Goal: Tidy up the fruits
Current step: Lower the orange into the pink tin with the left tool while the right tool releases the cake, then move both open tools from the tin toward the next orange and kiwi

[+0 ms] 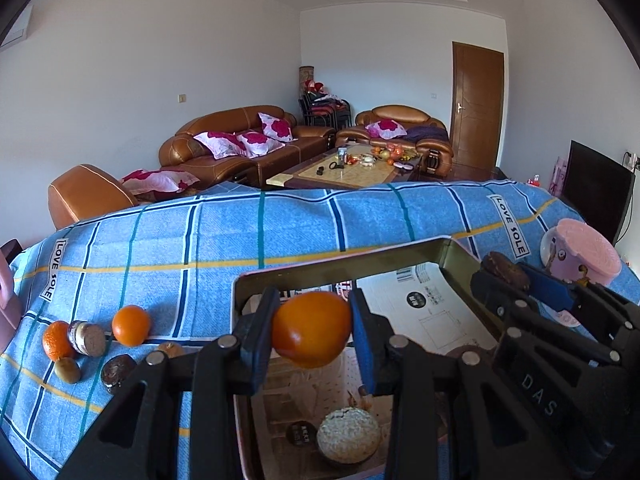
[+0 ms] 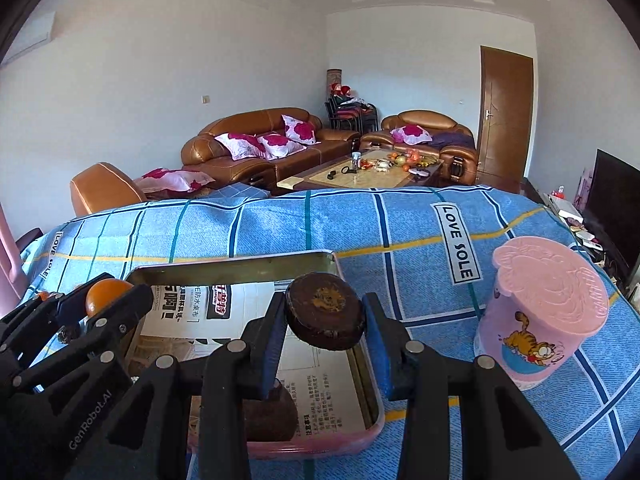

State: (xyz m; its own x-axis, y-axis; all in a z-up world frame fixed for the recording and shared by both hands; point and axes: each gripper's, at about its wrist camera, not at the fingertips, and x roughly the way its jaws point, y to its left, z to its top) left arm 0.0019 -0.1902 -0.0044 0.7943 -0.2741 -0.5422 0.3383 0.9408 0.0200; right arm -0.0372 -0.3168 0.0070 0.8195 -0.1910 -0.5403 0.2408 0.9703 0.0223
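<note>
Both grippers are carrying loads over the tin tray that sits on the blue checked cloth, so this looks like the moment of delivery into the tray. The left gripper has its blue pads closed snugly on an orange, held in the air above the tray's left half; the right gripper is clamped the same way on a flat, dark brown round piece, perhaps a dried fruit or a cake, hanging over the tray's right rim. The tray is lined with printed paper and already holds a pale crumbly round near its front edge and a dark brown lump beside it. The next move, I would judge, is to lower each load onto bare paper and ease the jaws apart, keeping the orange off the pale round directly below it and bringing the brown piece inward from the rim so it does not tip out. Left of the tray, near the cloth's front left corner, more wait: another orange, a peeled-looking one, a kiwi and two wrapped rounds. A pink lidded cup stands just right of the tray, close enough to be knocked by the right gripper's outer arm.
</note>
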